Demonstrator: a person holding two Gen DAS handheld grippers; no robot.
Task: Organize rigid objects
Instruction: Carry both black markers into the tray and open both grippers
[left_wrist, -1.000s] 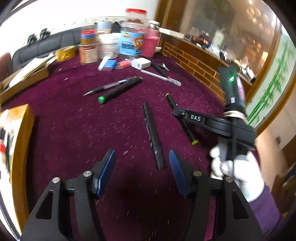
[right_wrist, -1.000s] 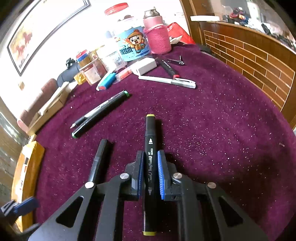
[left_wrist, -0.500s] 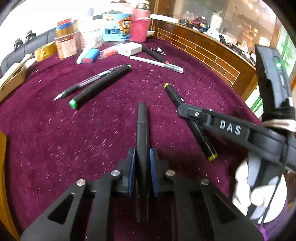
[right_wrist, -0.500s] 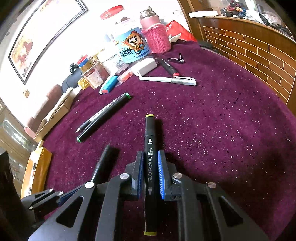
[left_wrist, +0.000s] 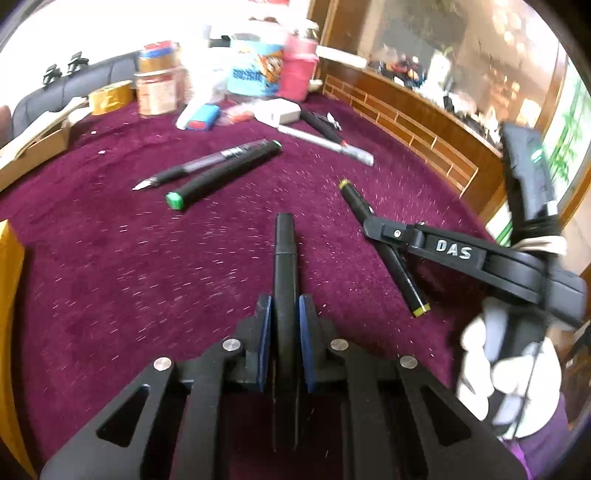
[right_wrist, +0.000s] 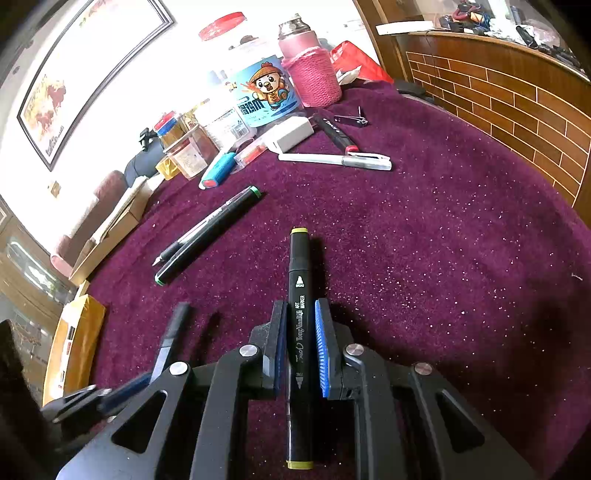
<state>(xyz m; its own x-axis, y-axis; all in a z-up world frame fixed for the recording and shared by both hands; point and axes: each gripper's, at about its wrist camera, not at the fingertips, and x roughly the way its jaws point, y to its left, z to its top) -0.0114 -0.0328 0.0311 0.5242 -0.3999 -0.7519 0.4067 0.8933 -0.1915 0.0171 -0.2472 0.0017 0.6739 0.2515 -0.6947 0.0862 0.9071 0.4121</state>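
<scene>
the left tongs (left_wrist: 285, 325) clamp a plain black pen (left_wrist: 284, 258) near its back end, most of its length jutting ahead of the blue pads. the right tongs (right_wrist: 300, 347) grip a black art marker with yellow end caps (right_wrist: 300, 280) at mid-body, over the sparkly purple table cloth (right_wrist: 443, 258). beyond both lie a black marker with green caps (left_wrist: 225, 173) and a clear gel pen (left_wrist: 195, 168), side by side. risk: the left pen, held off-centre, could pivot or slide out when lifted, and the two tools sit close enough to collide.
</scene>
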